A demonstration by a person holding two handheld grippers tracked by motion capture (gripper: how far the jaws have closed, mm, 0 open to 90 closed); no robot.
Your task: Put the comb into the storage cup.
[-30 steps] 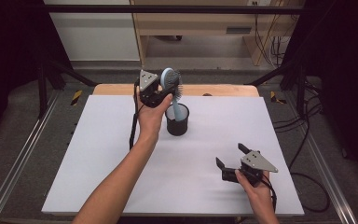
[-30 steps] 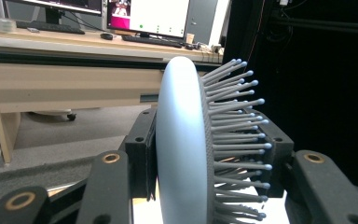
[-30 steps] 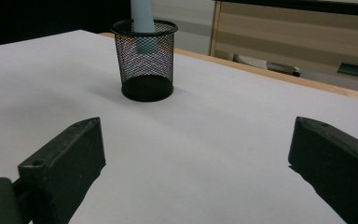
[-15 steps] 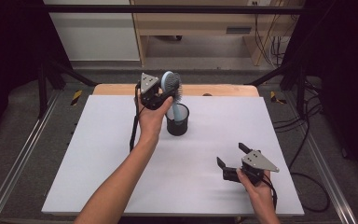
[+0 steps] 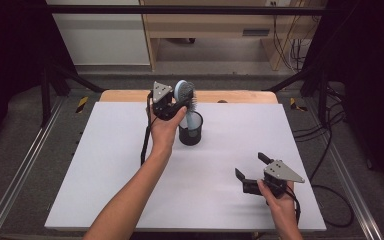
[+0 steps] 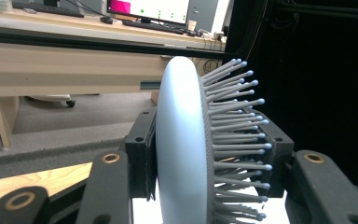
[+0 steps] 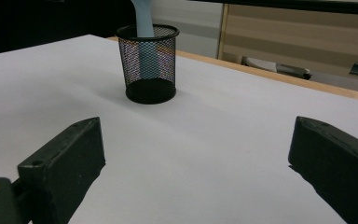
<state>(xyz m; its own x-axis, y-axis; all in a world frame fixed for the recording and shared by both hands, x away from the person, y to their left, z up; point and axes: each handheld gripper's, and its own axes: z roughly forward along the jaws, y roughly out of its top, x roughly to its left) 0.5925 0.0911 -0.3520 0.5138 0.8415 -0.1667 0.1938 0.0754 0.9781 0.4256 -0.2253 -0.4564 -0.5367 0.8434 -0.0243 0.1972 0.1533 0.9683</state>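
Observation:
A pale blue hairbrush point(image 5: 184, 95) stands with its handle point(image 7: 143, 25) down inside a black mesh cup point(image 5: 190, 134) near the table's far middle. My left gripper point(image 5: 176, 102) is shut on the brush head point(image 6: 182, 149), one pad against its smooth back and one against the bristles. The cup point(image 7: 148, 63) sits upright on the white tabletop. My right gripper point(image 5: 251, 167) rests low near the front right of the table, open, with nothing between its fingers point(image 7: 65, 161).
The white table surface point(image 5: 105, 175) spreads wide around the cup. A wooden strip point(image 5: 240, 96) runs along its far edge. Metal rails point(image 5: 15, 175) flank the table. Cables point(image 5: 330, 150) hang off to the right, beyond the table.

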